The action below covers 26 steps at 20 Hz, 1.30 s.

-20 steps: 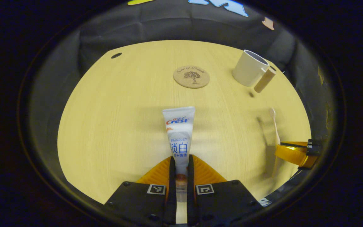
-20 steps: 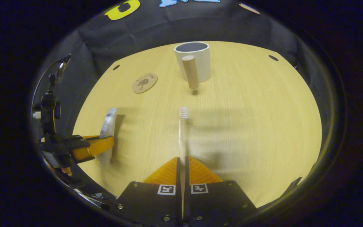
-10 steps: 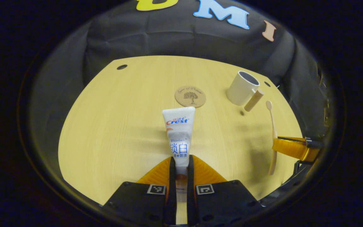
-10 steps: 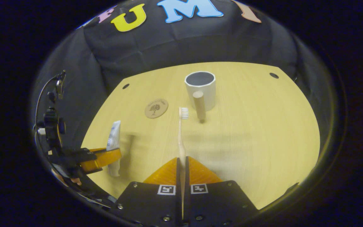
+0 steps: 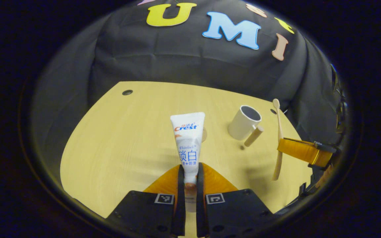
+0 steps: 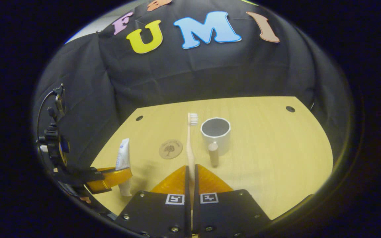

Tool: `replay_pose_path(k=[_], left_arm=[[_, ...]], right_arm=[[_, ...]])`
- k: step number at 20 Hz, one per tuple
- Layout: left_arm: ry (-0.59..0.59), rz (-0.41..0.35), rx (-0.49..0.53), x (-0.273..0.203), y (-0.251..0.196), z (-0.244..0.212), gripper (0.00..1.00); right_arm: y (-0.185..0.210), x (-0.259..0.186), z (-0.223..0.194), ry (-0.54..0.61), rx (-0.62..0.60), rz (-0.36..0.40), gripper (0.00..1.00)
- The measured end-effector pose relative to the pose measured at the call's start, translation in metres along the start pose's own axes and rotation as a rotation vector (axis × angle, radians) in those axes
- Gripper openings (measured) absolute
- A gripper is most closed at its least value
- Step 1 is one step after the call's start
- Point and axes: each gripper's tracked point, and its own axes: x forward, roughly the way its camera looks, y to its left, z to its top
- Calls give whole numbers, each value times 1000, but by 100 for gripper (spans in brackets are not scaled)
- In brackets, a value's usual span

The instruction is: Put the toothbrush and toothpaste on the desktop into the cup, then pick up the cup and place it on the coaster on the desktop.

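My left gripper (image 5: 190, 170) is shut on a white toothpaste tube (image 5: 188, 142), held up off the wooden desktop (image 5: 117, 142) with its crimped end forward. My right gripper (image 6: 190, 170) is shut on the handle of a pale toothbrush (image 6: 190, 142), bristles at the far end. A white cup (image 6: 215, 134) with a wooden handle (image 6: 213, 153) stands upright beyond the toothbrush, slightly right. The round cork coaster (image 6: 170, 148) lies left of the cup. In the left gripper view the cup (image 5: 243, 122) stands at right, with the right gripper (image 5: 301, 150) and toothbrush (image 5: 278, 138) beside it.
The left gripper (image 6: 111, 177) with the tube (image 6: 123, 165) shows at lower left in the right gripper view. Small dark holes (image 6: 289, 108) (image 6: 139, 118) mark the desktop's far corners. The black cloth wall (image 6: 193, 72) rises right behind the desk's back edge.
Both grippers have risen and tilted up, lifting the toothpaste and the toothbrush higher above the desktop. The cup and coaster now sit lower and smaller in both views.
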Motion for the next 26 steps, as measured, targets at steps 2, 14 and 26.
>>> replay_pose_path(k=[2, 14, 26], left_arm=[[-36, -7, -4, -1, -3, 18, 21], [-287, -51, -9, 10, -25, 120, 20], [-448, -86, 57, 2, -42, 176, 19]], right_arm=[[-1, 5, 17, -47, -30, 0, 3], [-5, 32, 118, -342, -78, 37, 3], [-41, 105, 139, -376, -101, -10, 2]])
